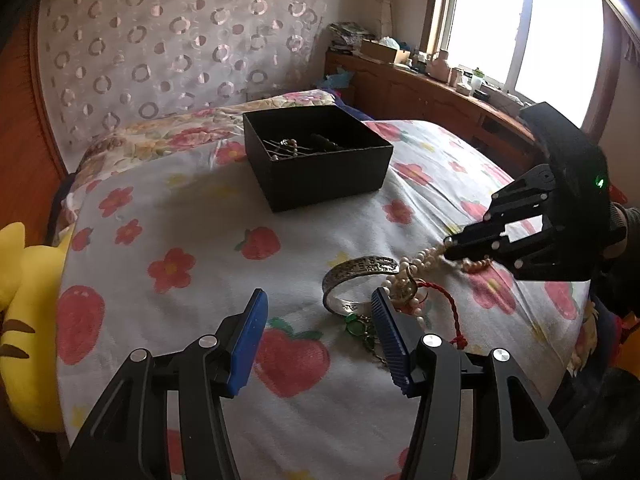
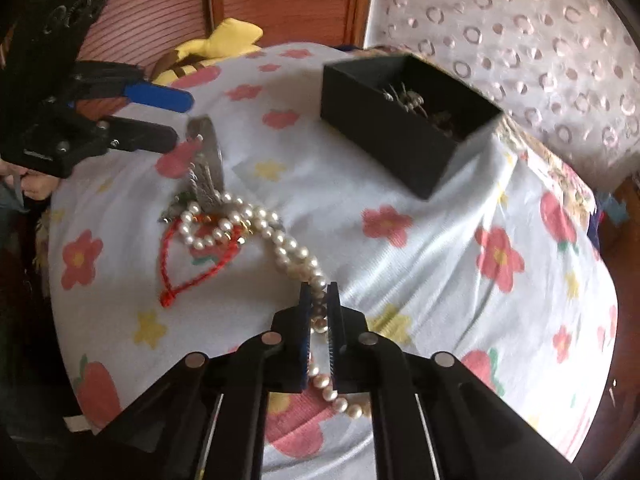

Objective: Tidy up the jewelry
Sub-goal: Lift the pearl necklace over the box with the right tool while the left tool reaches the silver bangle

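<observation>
A tangle of jewelry lies on the flowered bedspread (image 1: 200,208): a pearl necklace (image 2: 288,244), a silver bangle (image 1: 360,268), a red cord (image 2: 188,276) and a green pendant (image 1: 354,320). My right gripper (image 2: 319,290) is shut on one end of the pearl necklace (image 1: 420,260), with pearls pinched between its pads. It reaches in from the right in the left wrist view (image 1: 448,246). My left gripper (image 1: 320,304) stands open just above the sheet. Its right pad is beside the bangle and nothing is between the pads. An open black box (image 1: 320,160) farther back holds several pieces.
A yellow plush toy (image 1: 24,320) lies at the bed's left edge. A patterned headboard (image 1: 180,40) rises behind the black box (image 2: 384,120). A wooden shelf (image 1: 440,92) with clutter runs under the window at the right. The bedspread falls away at its edges.
</observation>
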The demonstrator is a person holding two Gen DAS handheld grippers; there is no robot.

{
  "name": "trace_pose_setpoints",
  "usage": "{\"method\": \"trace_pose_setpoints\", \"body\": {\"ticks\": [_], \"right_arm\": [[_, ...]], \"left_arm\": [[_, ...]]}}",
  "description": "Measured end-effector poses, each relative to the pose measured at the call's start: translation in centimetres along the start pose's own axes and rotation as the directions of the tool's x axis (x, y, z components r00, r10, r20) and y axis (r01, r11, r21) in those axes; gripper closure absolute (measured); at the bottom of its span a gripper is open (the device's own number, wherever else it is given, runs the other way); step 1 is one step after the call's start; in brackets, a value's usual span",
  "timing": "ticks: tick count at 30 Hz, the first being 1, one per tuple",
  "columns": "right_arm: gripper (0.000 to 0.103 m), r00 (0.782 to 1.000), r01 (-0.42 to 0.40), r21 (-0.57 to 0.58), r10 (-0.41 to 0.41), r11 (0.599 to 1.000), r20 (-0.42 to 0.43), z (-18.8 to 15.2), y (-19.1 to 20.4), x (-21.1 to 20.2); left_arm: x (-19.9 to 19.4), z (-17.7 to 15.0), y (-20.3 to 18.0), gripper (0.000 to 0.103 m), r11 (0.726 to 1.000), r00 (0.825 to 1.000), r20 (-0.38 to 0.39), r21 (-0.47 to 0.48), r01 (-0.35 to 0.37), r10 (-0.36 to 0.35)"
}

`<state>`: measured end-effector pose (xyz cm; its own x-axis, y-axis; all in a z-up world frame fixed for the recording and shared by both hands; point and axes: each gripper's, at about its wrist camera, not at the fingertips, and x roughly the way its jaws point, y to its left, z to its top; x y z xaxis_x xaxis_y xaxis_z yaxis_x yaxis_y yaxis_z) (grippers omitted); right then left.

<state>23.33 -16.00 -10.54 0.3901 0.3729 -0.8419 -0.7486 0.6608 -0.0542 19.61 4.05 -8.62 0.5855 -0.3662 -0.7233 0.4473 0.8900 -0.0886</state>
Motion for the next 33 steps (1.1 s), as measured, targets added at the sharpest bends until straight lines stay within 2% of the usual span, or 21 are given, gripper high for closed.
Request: {"method": "trace_pose_setpoints", "body": {"ticks": [6, 15, 18, 24, 30, 33], "right_arm": [[0.095, 0.986, 0.035, -0.006, -0.034, 0.999, 0.162, 3.7, 0.1, -4.2], [0.095, 0.958, 0.069, -0.038, -0.056, 0.997, 0.281, 7.6, 0.3, -9.1], [0.095, 0.954, 0.083, -0.039, -0.068, 0.996, 0.292, 7.8, 0.3, -9.8], [0.095, 0.956, 0.067, -0.032, -0.055, 0.997, 0.287, 7.7, 0.2, -9.9], [0.095, 0.967, 0.060, -0.039, -0.048, 0.997, 0.250, 7.5, -0.1, -8.8], [0.095, 0.964, 0.092, -0.044, -0.078, 0.995, 0.253, 7.9, -0.3, -8.3]], "left_arm": [[0.3, 0.2, 0.1, 0.051, 1.000, 1.000, -0.001, 0.000, 0.001, -0.001], [1.1, 0.8, -0.4, 0.051, 0.999, 1.000, -0.010, 0.030, 0.015, -0.015], [1.6, 1.0, -0.6, 0.051, 0.999, 1.000, -0.021, 0.040, 0.016, -0.016], [3.4, 1.9, -1.5, 0.067, 0.997, 0.997, -0.042, 0.039, 0.067, -0.066], [5.3, 3.5, -2.5, 0.067, 0.996, 0.997, -0.055, 0.062, 0.065, -0.061], [6.1, 4.5, -2.3, 0.067, 0.997, 0.997, -0.057, 0.064, 0.053, -0.049]]}}
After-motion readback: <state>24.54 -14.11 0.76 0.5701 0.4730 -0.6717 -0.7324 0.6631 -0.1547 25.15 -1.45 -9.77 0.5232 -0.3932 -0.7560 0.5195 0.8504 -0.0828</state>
